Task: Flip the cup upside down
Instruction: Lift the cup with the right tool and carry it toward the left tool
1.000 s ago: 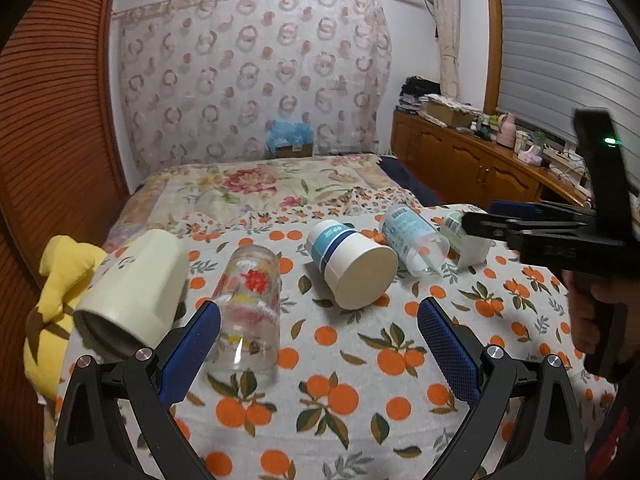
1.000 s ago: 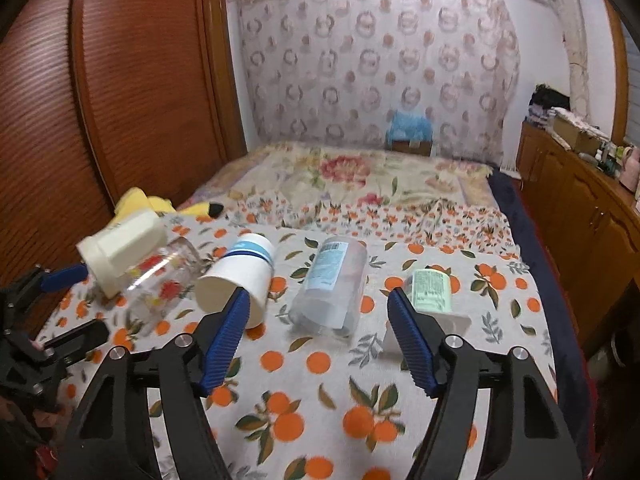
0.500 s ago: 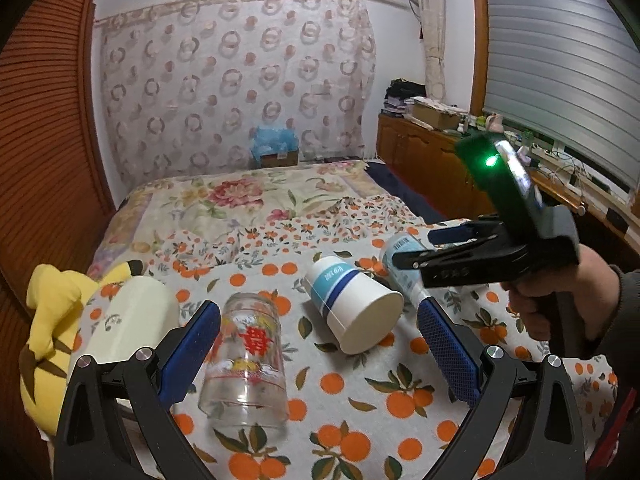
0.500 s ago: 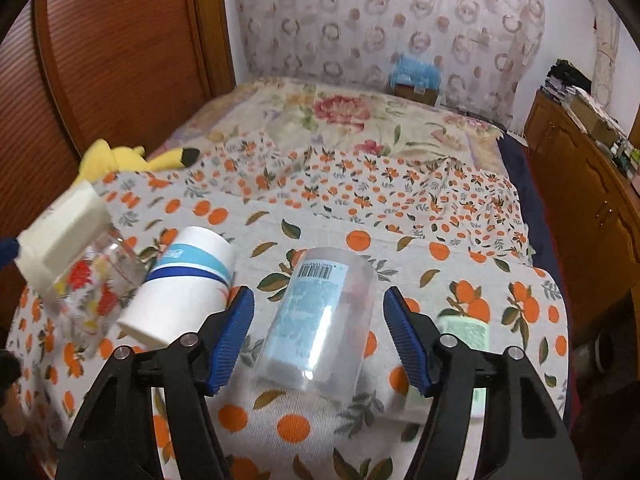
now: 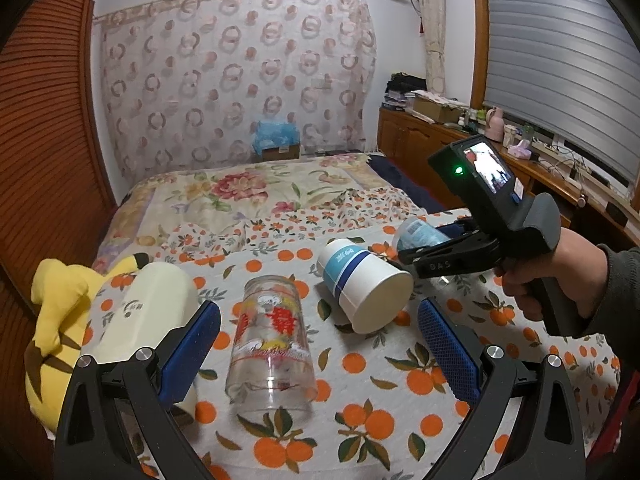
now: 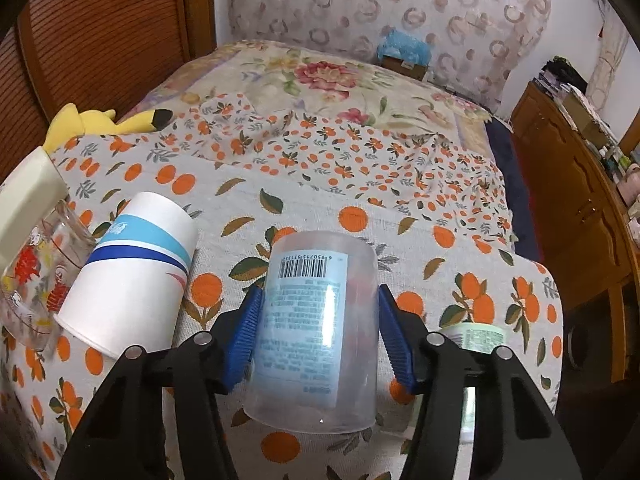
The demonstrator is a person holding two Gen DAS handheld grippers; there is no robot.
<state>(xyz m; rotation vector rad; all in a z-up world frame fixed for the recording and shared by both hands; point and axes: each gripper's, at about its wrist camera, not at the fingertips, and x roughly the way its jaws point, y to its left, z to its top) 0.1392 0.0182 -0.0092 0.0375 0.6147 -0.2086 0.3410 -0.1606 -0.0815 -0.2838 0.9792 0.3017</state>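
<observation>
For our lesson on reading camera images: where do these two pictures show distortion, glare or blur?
Left wrist view: the fisheye bows the wooden wall and blind, with dark corners. Right wrist view: a bright glare streak runs down the clear plastic cup between the tongs; the glass at the left edge looks smeared.

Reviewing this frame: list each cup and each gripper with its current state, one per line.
Clear plastic cup: lying on its side, between the right gripper's pads.
Paper cup: on its side, untouched.
Printed glass: on its side, mouth toward the left camera.
Cream cup: on its side.
Green-label cup: mostly hidden, pose unclear.
Right gripper: closing around the clear cup; contact unclear.
Left gripper: open, empty.
</observation>
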